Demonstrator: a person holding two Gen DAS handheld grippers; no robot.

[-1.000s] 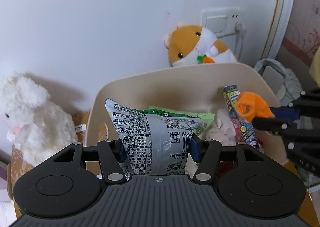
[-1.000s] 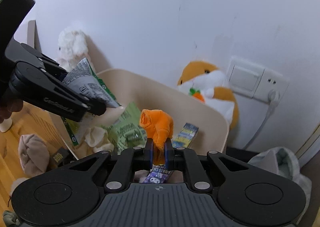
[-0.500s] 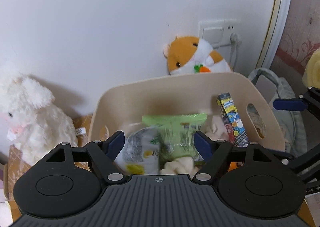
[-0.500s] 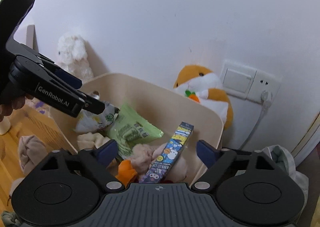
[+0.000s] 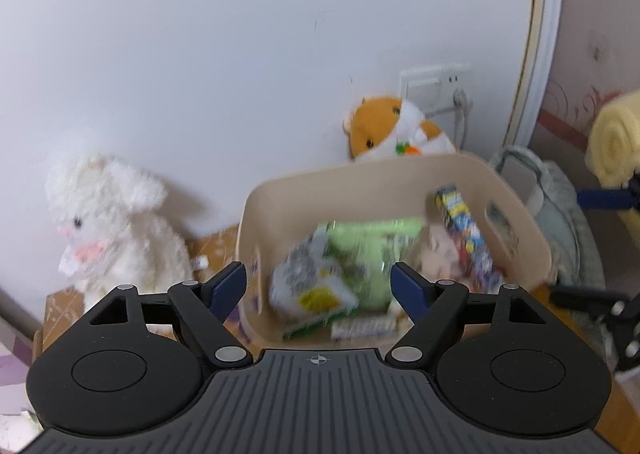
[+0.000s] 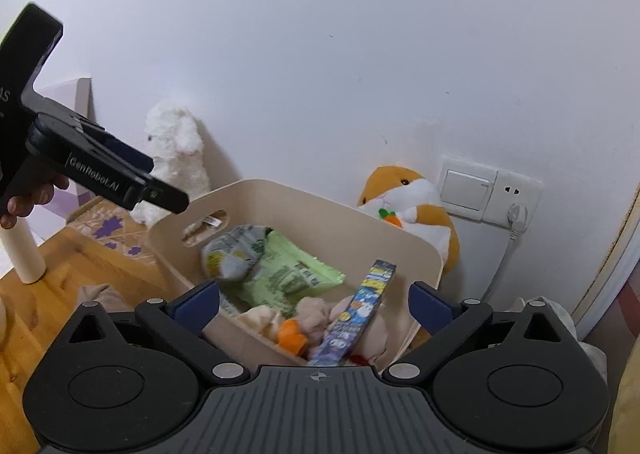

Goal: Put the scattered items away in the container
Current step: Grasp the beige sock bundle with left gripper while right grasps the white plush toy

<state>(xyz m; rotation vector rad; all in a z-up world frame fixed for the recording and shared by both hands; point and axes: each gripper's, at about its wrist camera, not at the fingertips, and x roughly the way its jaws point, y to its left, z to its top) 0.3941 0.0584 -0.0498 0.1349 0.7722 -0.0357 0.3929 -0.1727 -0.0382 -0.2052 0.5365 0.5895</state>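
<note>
A beige bin (image 5: 360, 190) (image 6: 320, 210) stands against the wall. In it lie a grey snack bag (image 5: 308, 286) (image 6: 232, 258), a green packet (image 5: 372, 250) (image 6: 288, 274), a blue cartoon box (image 5: 464, 230) (image 6: 360, 310), an orange cloth piece (image 6: 292, 336) and pale cloth (image 6: 316, 310). My left gripper (image 5: 319, 284) is open and empty, above the bin's near side. My right gripper (image 6: 314, 300) is open and empty, over the bin's near edge. The left gripper also shows in the right wrist view (image 6: 132, 184).
A white plush lamb (image 5: 116, 222) (image 6: 176, 150) sits left of the bin, an orange hamster plush (image 5: 392, 130) (image 6: 412, 206) behind it. A wall socket with a plugged cable (image 6: 516, 210) is at right. A beige cloth (image 6: 96, 294) lies on the wooden floor.
Both grippers opened: the left let the grey bag fall into the bin, the right dropped the orange piece into it. Both have since pulled back and up from the bin.
</note>
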